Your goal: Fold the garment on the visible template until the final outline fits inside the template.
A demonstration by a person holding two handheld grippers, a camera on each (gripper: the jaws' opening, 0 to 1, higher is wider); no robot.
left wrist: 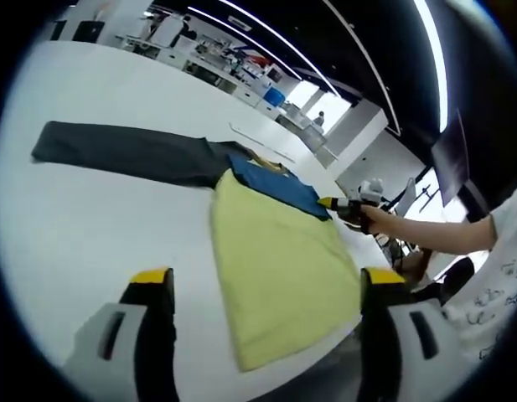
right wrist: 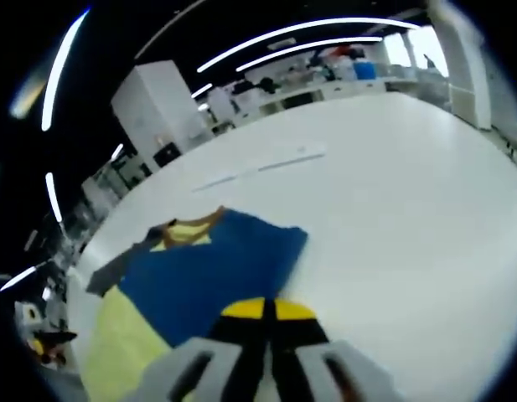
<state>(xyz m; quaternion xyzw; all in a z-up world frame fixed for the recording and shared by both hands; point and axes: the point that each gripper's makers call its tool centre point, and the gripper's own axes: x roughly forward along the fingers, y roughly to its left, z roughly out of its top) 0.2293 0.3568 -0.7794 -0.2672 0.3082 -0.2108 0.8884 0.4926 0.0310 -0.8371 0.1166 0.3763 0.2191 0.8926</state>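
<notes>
The garment lies flat on the white table (left wrist: 90,218): a yellow-green body (left wrist: 275,268), a blue band (left wrist: 279,186) across the chest and a dark grey sleeve (left wrist: 132,152) stretched out to the left. My left gripper (left wrist: 266,280) hovers over the near hem, its yellow-tipped jaws wide apart and holding nothing. My right gripper (left wrist: 332,203), held by a person's hand, sits at the blue band's right edge. In the right gripper view the blue cloth (right wrist: 212,268) runs up to my right gripper (right wrist: 264,310), whose jaws are pressed together on its edge. A yellow collar (right wrist: 188,228) shows beyond.
A thin pale strip (left wrist: 260,142) lies on the table past the garment, also visible as the strip (right wrist: 262,167) in the right gripper view. Desks and shelves (left wrist: 233,71) stand beyond the far edge. A person's arm (left wrist: 434,234) reaches in from the right.
</notes>
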